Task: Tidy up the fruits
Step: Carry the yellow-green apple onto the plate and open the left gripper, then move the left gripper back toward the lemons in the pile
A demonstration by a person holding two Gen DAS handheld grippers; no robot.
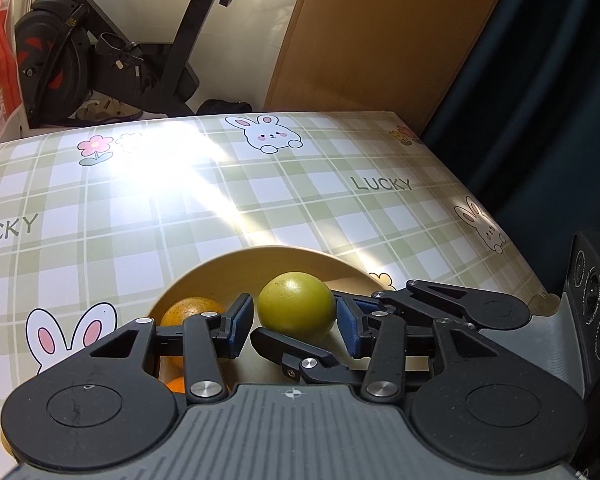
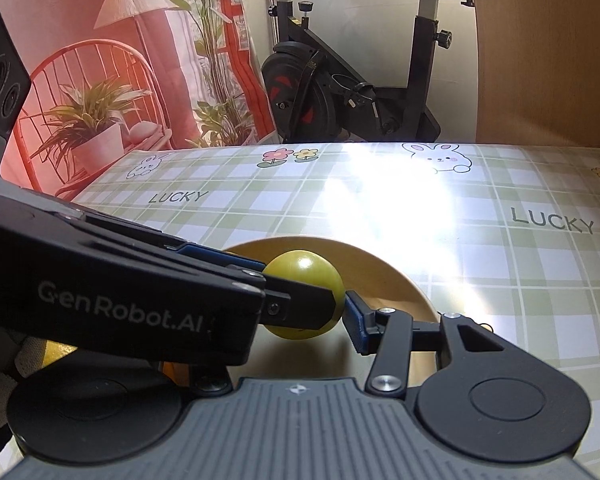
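A yellow-green round fruit (image 1: 296, 306) (image 2: 306, 276) hangs low over a beige bowl (image 1: 220, 264) (image 2: 400, 276) on the plaid tablecloth. My left gripper (image 1: 296, 322) has its blue pads on the fruit's two sides. My right gripper (image 2: 304, 320) comes in from the right and crosses it. Its right pad (image 2: 354, 320) touches the fruit, and its left finger is hidden behind the left gripper's body. One right finger (image 1: 284, 350) passes in front of the fruit. Two oranges (image 1: 188, 308) lie in the bowl at the left.
An exercise bike (image 2: 340, 92) stands beyond the table's far edge. A wooden board (image 1: 380, 32) and a dark curtain (image 1: 540, 100) are at the right. A printed backdrop with plants (image 2: 100, 80) hangs at the left. A yellow fruit (image 2: 60, 350) shows beside a gloved hand (image 2: 0, 380).
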